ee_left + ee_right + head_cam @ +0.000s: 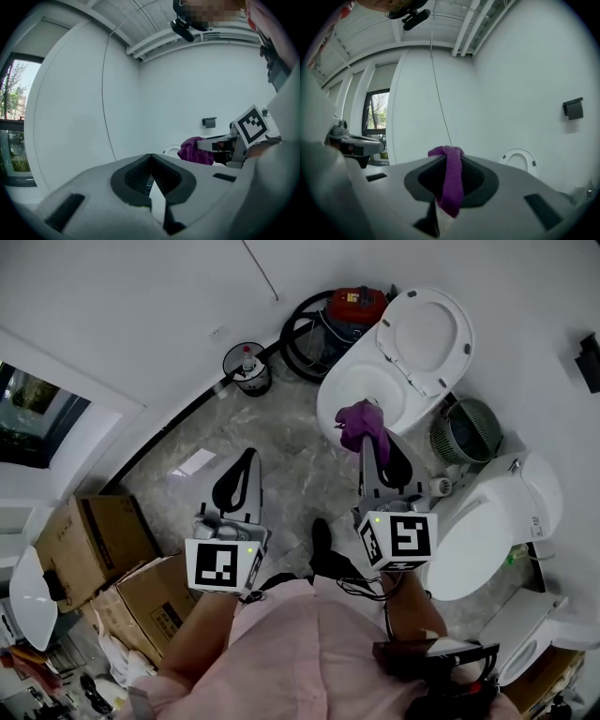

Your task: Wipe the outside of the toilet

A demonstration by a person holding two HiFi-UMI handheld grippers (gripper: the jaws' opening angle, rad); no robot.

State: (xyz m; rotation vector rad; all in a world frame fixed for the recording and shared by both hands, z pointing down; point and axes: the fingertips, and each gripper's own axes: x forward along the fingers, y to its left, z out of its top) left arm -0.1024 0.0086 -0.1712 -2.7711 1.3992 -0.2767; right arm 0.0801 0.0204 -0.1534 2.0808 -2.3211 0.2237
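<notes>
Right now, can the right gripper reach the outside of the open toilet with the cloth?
Probably yes. The right gripper, shut on the purple cloth, hangs right by the open toilet at its front rim in the head view, and nothing shows between them. Depth is hard to judge from above.

The person wears a pale pink shirt (300, 643). The left gripper (249, 457) and the right gripper (373, 448) are built alike: a light grey moulded shell that narrows forward, with curved black ribbed pads lining the inner faces of the two jaws. Behind each sits a cube, left cube (223, 564) and right cube (397, 538), bearing black-and-white square markers and a small green light near its top edge. Thin black cables (361, 589) loop beneath the right cube. A black head camera (183, 26) shows in both gripper views.
</notes>
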